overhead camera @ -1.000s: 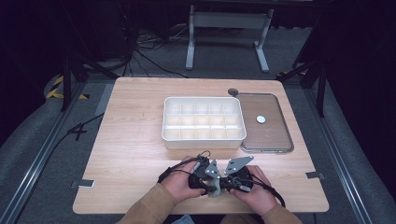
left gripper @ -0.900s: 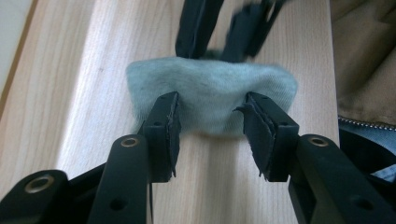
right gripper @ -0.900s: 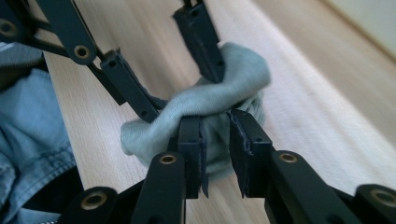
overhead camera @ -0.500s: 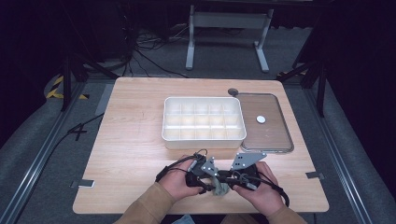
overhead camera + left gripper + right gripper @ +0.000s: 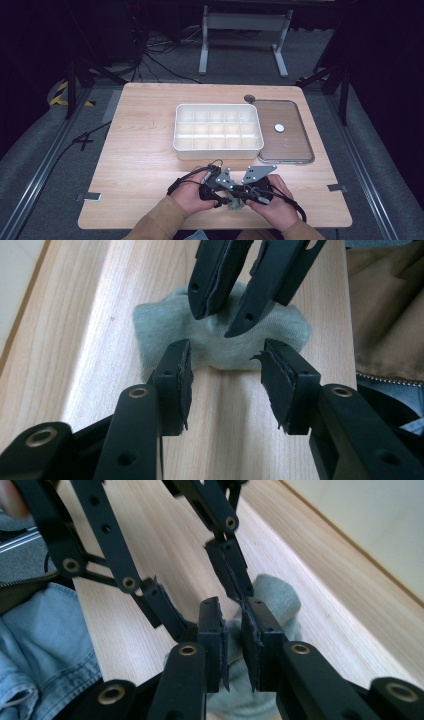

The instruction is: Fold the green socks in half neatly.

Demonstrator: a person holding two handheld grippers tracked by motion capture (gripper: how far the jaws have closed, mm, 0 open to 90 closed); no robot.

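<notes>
A small grey-green cloth (image 5: 235, 205) lies bunched on the wooden table (image 5: 145, 165) near its front edge. My left gripper (image 5: 227, 372) is open, its pads on either side of the cloth's (image 5: 160, 325) near edge without pressing it. From the opposite side, my right gripper (image 5: 234, 615) has just been closing its jaws and is shut on a fold of the cloth (image 5: 280, 600), which fills the narrow gap between its pads. In the high view the left gripper (image 5: 226, 198) and the right gripper (image 5: 244, 196) point at each other over the cloth.
A white compartment tray (image 5: 218, 146) stands at mid-table. To its right lies a clear lid (image 5: 295, 145) with a small white disc (image 5: 279, 128) on it. A dark round object (image 5: 249, 98) sits behind the lid. The person's sleeves and lap are at the front edge.
The right hand and its grey plate have shifted slightly to the right. The left hand has stayed where it was.
</notes>
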